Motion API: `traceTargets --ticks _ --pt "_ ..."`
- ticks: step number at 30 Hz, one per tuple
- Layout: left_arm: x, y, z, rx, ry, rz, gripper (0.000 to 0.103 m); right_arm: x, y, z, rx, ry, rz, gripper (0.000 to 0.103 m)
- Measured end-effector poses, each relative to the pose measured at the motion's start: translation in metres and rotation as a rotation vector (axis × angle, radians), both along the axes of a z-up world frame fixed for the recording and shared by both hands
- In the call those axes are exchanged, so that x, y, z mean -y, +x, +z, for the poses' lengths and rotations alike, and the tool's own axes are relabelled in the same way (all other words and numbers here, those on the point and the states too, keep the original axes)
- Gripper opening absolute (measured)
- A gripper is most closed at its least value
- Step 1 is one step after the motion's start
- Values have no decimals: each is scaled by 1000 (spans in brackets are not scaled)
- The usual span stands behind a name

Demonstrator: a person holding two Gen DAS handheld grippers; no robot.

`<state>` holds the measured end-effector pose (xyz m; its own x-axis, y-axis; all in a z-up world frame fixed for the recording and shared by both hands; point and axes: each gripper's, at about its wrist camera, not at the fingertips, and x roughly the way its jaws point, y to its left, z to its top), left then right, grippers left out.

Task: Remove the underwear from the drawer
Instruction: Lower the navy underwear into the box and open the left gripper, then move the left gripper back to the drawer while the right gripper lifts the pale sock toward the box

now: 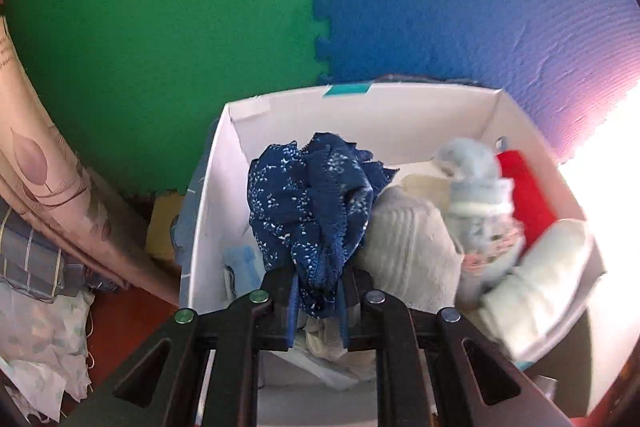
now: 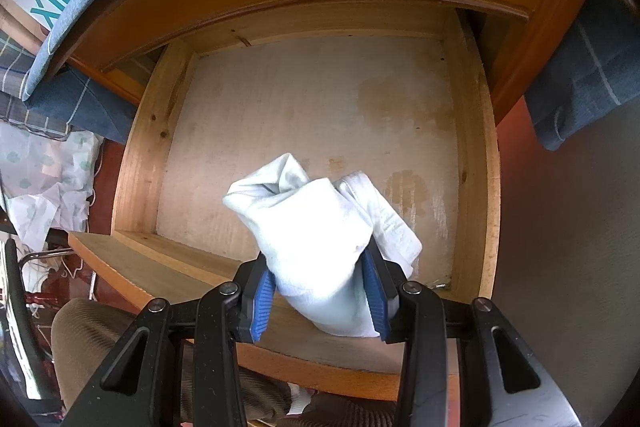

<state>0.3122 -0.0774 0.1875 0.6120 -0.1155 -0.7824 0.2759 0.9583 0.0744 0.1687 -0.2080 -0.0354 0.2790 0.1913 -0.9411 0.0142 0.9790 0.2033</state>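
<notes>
Item, navy patterned underwear (image 1: 308, 211): pinched in nearly closed left gripper (image 1: 316, 291) above white box (image 1: 360, 107); to be released well inside the walls; item, white underwear (image 2: 320, 239): clamped in part-open right gripper (image 2: 320, 291) over bare wooden drawer (image 2: 476, 163); to be lifted clear of the front edge.

Left claw (image 1: 316, 301) and right claw (image 2: 320, 291) both pinched tight, angled downward.

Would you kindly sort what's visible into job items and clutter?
Job:
left claw clamping navy floral underwear
right claw clamping white folded garment
wooden drawer
white cardboard box

Lying about:
red cloth
plaid blue fabric
</notes>
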Motion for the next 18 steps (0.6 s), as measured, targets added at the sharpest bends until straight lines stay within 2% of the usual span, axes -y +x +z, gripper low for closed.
traceTargets --ticks 6,9,12,13,14,18 --pt "4 -1 -5 18 29 -7 17 -1 1 -1 -4 6 4 38" --pt "1 -2 -6 29 8 -3 18 -2 1 0 -3 7 3 38" --pt "-2 -6 -3 50 5 17 32 -2 1 0 -3 4 3 38" --pt "-3 -7 -2 56 12 23 40 -2 1 0 -3 3 3 38" --pt "-4 -9 -1 63 18 31 44 -2 1 0 -3 3 3 38" --pt "-10 -14 6 65 -14 31 45 -3 1 0 -3 0 4 38"
